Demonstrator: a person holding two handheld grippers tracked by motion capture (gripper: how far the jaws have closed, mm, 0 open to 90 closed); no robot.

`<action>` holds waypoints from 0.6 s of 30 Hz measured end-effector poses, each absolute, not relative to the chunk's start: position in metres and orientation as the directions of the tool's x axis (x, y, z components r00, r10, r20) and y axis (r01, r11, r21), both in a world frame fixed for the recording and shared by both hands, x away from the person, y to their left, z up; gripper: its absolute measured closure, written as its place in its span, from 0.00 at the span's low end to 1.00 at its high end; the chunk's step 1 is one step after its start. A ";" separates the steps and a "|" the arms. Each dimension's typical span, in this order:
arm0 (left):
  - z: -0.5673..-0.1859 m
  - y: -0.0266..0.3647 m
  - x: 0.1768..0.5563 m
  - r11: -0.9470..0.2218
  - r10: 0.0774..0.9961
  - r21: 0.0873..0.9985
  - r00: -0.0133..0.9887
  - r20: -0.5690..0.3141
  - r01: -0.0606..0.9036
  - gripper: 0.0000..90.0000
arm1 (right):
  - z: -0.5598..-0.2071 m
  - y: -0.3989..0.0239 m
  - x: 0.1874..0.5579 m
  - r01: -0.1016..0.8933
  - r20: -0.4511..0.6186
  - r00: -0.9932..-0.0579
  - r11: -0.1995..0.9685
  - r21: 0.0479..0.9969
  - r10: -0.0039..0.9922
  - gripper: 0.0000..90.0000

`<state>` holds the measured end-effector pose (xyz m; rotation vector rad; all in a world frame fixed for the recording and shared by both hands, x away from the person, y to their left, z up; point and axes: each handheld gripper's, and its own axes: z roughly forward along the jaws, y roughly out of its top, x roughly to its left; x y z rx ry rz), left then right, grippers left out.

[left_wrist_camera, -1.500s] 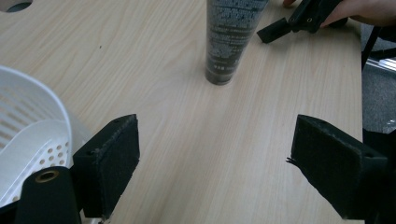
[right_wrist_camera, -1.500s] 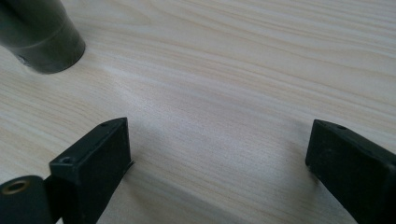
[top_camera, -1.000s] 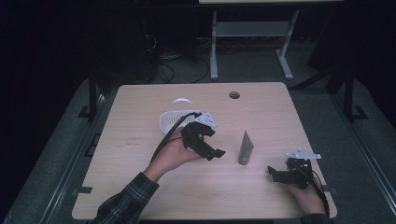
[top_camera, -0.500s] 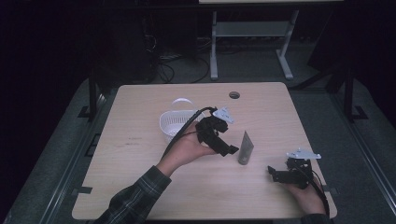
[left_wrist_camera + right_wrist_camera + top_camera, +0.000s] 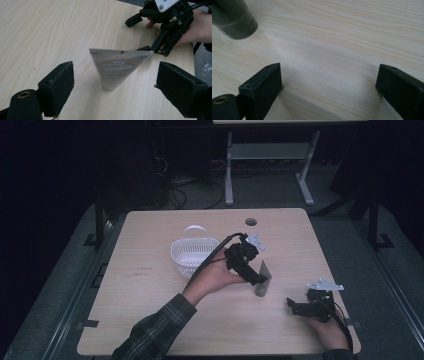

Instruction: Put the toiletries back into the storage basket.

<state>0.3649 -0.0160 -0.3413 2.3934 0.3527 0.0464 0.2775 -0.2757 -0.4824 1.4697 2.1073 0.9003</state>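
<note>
Tube (image 5: 117, 68) upright on its cap, mid-table (image 5: 150, 330), right of basket (image 5: 192, 255). Left gripper (image 5: 255, 279) right at tube, jaws gaping wide, tube between them, untouched. Right gripper (image 5: 296, 306) low near table's right front corner, jaws likewise wide apart over bare wood, well apart from tube.

A block of small pale printing is showing on the face of the grey, wedge-shaped squeeze tube (image 5: 117, 68) standing cap-down on the light wooden table (image 5: 50, 32), but it is blurring too much to make out any word.
</note>
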 end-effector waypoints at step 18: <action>-0.352 -0.052 0.369 -0.740 0.249 0.629 0.966 -0.073 0.238 0.16 | -0.482 -0.276 0.277 0.665 0.028 -0.356 0.232 0.710 0.934 0.07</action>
